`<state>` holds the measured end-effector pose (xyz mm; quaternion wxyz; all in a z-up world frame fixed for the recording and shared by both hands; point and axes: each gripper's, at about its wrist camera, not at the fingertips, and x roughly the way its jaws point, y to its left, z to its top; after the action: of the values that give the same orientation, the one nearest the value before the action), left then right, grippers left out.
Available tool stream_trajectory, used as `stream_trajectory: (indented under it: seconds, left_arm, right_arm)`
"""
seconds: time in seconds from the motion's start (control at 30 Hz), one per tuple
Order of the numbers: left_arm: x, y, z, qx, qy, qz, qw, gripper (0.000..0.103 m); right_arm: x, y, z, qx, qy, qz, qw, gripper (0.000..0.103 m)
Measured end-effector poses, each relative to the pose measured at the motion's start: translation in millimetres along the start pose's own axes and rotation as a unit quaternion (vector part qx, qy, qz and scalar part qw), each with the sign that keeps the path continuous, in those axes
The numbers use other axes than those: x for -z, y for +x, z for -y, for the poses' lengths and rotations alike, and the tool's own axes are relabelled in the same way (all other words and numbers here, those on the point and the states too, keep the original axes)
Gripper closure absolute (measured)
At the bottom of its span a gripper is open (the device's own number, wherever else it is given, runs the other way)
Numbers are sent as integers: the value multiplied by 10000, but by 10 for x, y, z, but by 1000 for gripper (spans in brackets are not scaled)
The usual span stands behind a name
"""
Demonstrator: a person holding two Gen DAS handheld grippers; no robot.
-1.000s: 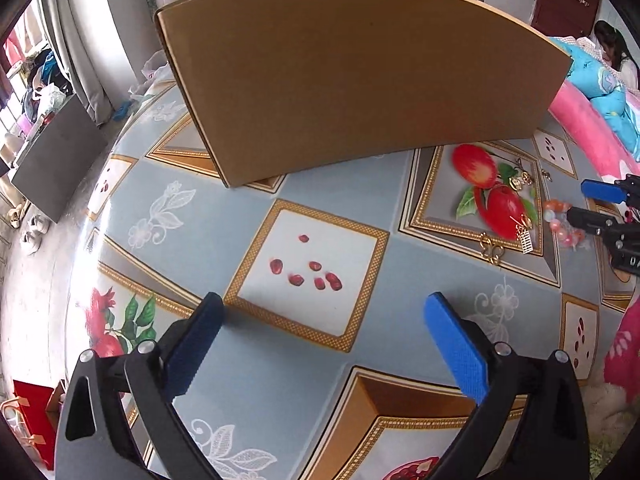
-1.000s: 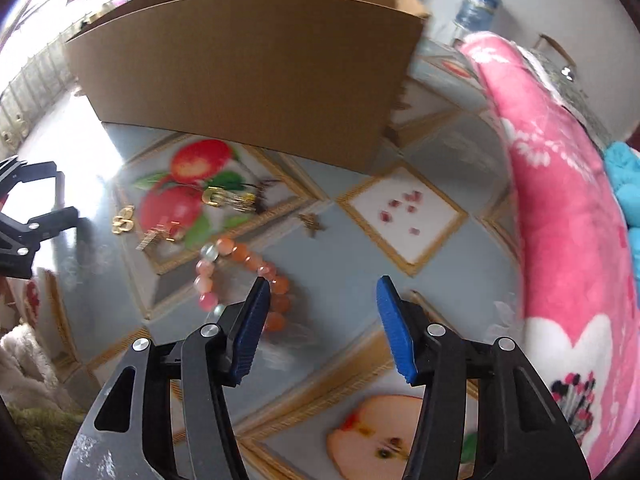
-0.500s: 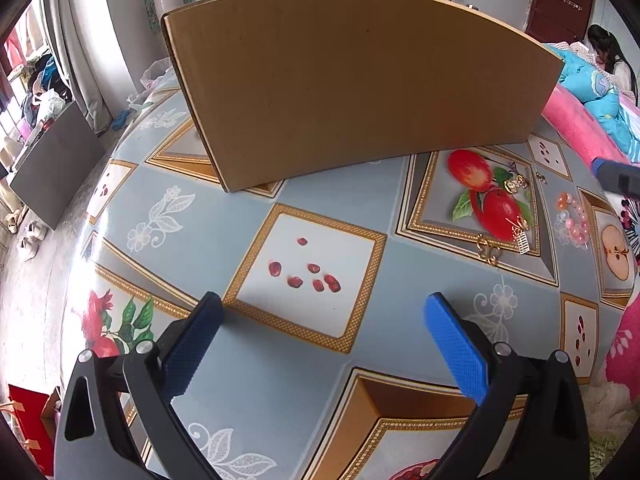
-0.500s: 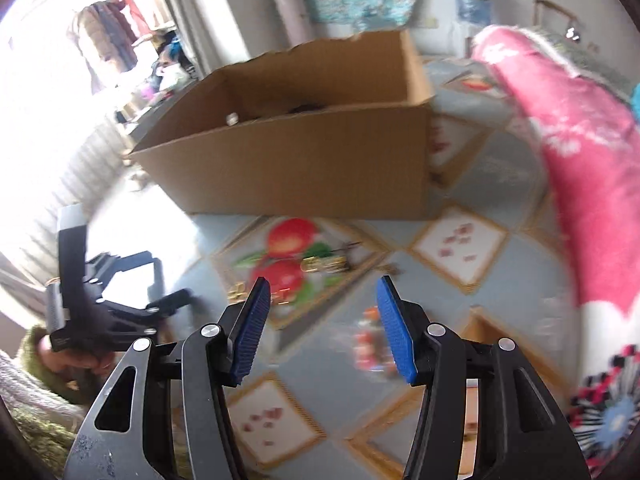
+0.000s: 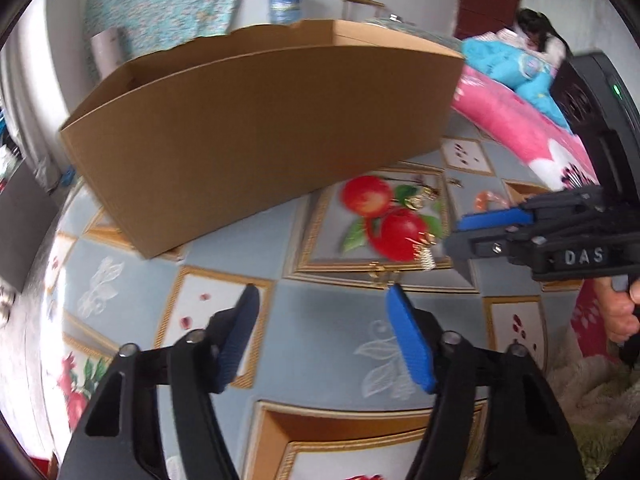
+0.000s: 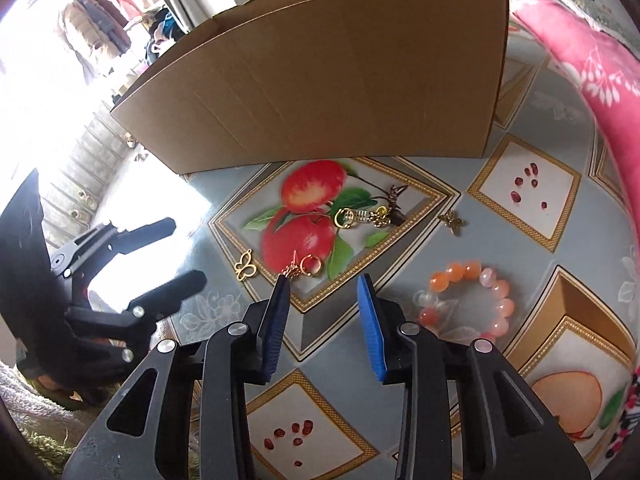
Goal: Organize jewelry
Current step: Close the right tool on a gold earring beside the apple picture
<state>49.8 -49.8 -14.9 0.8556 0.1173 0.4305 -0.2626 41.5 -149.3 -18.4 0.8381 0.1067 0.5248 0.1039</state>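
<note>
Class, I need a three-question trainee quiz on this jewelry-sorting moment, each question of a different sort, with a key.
1. True or false: the bead bracelet already lies inside the cardboard box.
2. Multiple choice: the right gripper has its tips nearest to which item? A) the gold ring earring B) the dark butterfly charm C) the bead bracelet
3. Fill in: the left gripper holds ____ between its fingers.

Key
1. False: it lies on the patterned tablecloth, in front of the box.
2. A: the earring lies just ahead of the open jaws.
3. Nothing: its jaws are open over the cloth.
</note>
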Motion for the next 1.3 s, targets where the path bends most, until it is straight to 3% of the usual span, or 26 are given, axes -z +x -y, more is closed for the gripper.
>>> stream_trajectory:
  seconds: [0.13,0.53,0.7,1.2,1.3]
  left_arm:
    - [-51,89,159,144,461,-89,9988,64]
    - [-194,275,304,186,813,-444,9955,84]
    - [-238,305,311,197,806,-533,9951,88]
    - [-223,279,334,177,838,-522,9950,88]
    - [-216,264,323,159,820,-499,9953,88]
  right_arm:
    - [-3,-27,100,-50,64,47,10000,71]
    - [15,-125,273,-285,170,188,9993,72]
    - [16,-160,302,-366,214,231,9988,73]
    - [-2,-259,419,-406,278,314,9983,72]
    - [-27,-380,433,-216,126,502,9984,72]
